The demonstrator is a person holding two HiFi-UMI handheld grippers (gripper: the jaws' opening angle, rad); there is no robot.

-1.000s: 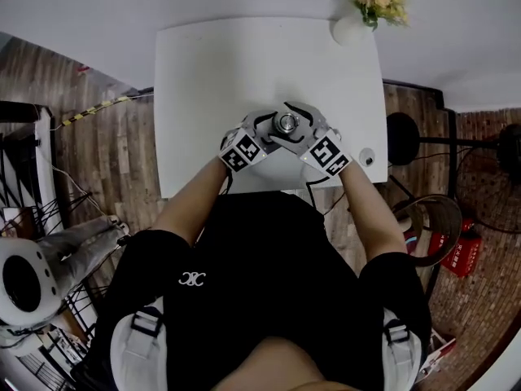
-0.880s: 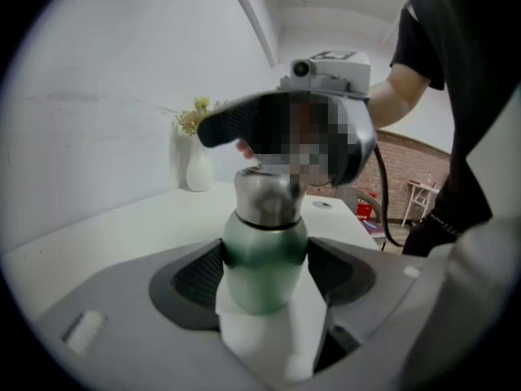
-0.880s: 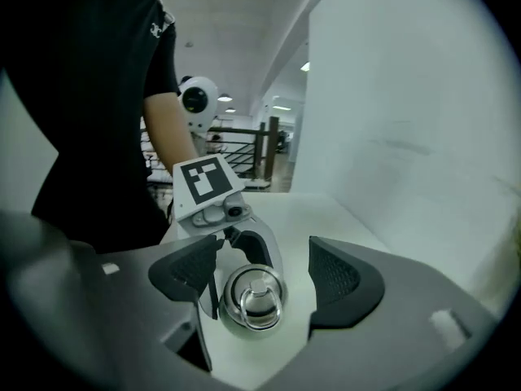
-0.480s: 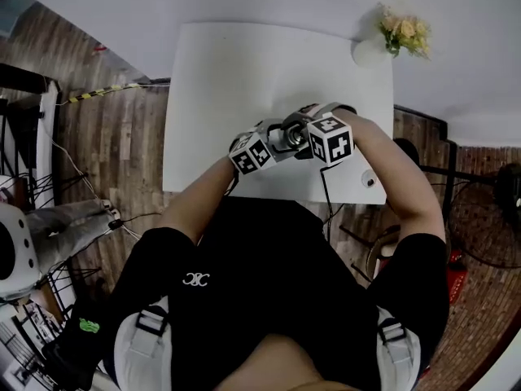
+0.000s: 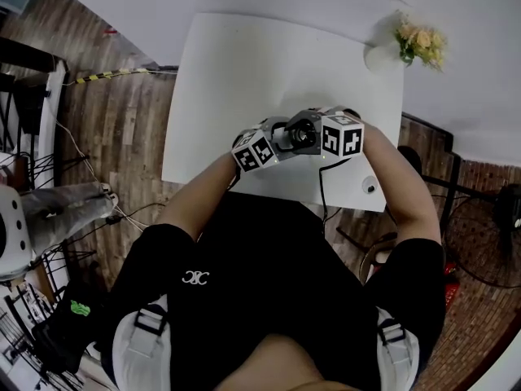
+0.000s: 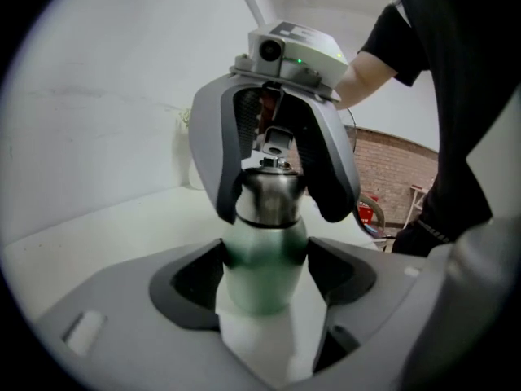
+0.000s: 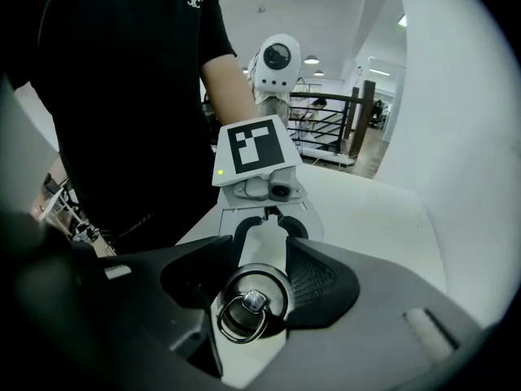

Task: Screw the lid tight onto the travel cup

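Note:
A travel cup (image 6: 262, 279) with a green body and a steel lid (image 6: 271, 195) stands on the white table (image 5: 244, 72). My left gripper (image 6: 264, 287) is shut on the green body, a pad against each side. From above, my right gripper (image 6: 273, 210) straddles the lid. Its jaws have just been closing with the lid between them, and its fingers (image 6: 224, 177) now press on the lid's sides. In the right gripper view the lid (image 7: 251, 302) with its ring handle sits between the pads of the right gripper (image 7: 252, 300). In the head view both grippers meet at the cup (image 5: 303, 135).
A white vase of flowers (image 5: 407, 43) stands at the table's far right corner. A small round object (image 5: 370, 187) lies near the front right edge. The person's arms come in over the near table edge. Bare tabletop (image 5: 236, 63) lies beyond and left of the cup.
The right gripper has swung round to the right side of the cup and rolled, and its jaws have closed in on the lid. The left gripper has stayed on the cup.

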